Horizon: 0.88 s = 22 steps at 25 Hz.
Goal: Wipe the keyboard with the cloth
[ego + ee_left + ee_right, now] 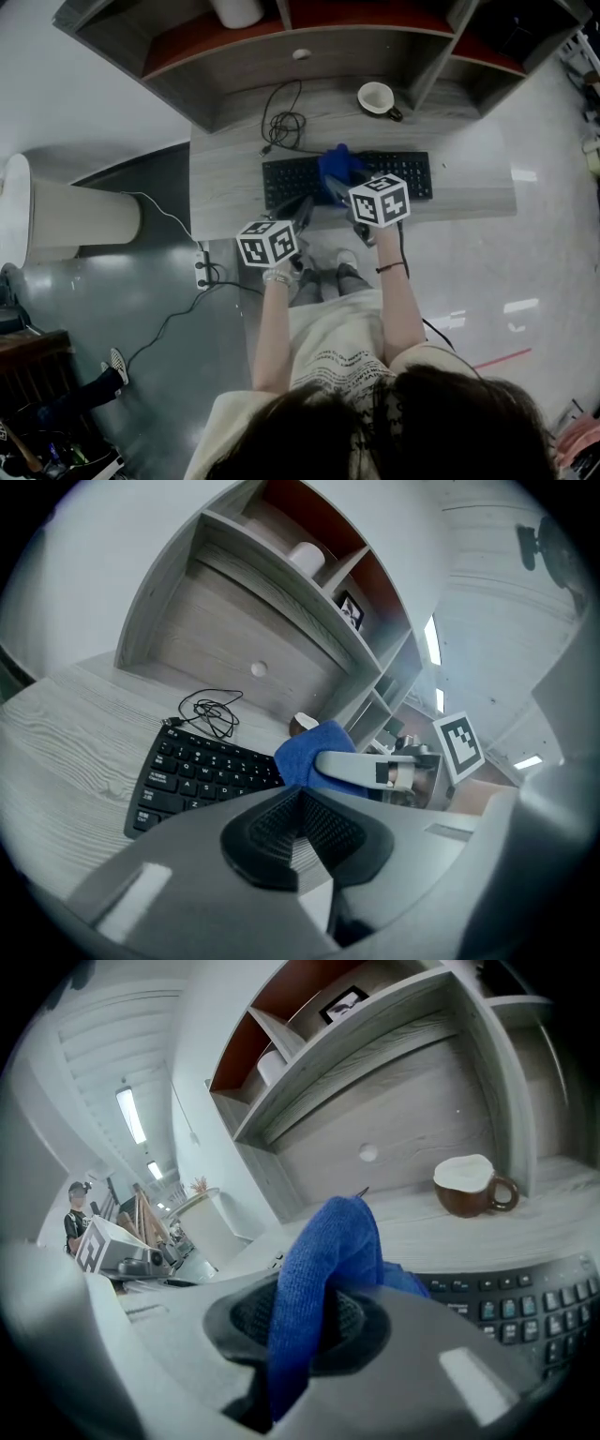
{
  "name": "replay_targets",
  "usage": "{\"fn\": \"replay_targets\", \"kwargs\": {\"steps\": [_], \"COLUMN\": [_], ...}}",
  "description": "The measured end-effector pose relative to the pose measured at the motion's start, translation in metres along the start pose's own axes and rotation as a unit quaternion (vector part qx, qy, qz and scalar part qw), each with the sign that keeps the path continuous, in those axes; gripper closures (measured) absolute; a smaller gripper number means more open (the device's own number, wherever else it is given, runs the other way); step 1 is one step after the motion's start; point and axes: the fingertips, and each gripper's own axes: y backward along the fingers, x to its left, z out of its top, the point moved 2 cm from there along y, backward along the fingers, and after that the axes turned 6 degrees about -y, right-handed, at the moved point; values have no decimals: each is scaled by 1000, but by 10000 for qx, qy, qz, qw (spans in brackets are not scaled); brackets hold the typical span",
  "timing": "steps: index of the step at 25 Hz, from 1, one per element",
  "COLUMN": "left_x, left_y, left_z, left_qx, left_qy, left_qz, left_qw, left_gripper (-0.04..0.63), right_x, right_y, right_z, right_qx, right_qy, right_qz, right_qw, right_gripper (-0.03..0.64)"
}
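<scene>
A black keyboard [412, 174] lies across the grey desk [225, 178]. My right gripper [354, 195] is shut on a blue cloth [338, 166], which bunches over the middle of the keyboard. In the right gripper view the cloth [325, 1256] rises between the pads and hangs down in front, with keys [530, 1300] at the lower right. My left gripper [302, 214] hovers at the desk's front edge, just left of the cloth. Its jaws are shut and hold nothing. From the left gripper view the keyboard [192, 770] lies ahead, and the cloth [305, 749] sits in the right gripper [375, 770].
A brown cup [377, 98] with a white inside stands behind the keyboard, under the shelf unit [309, 47]. A coiled black cable [284, 123] lies at the back of the desk. A white lamp shade [66, 220] stands to the left, and cords trail over the floor.
</scene>
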Motion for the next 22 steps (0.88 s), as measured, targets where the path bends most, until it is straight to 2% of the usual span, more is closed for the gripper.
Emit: {"fn": "replay_targets", "kwargs": {"steps": [11,22], "left_x": [30,58], "left_y": [22,46], "left_z": [7,10], "left_qx": [25,-13], "left_qy": [-59,-36], "left_qz": [-193,-183], "left_qw": [9998,9998], "left_gripper": [592,592], "right_x": [24,48], "right_y": [-26,-52], "right_z": [-3,-5], "right_qx": [-57,-60], "right_qy": [-43,-33], "right_qz": [-208,-215], "right_qw": [9998,9997], "right_gripper": [558,558]}}
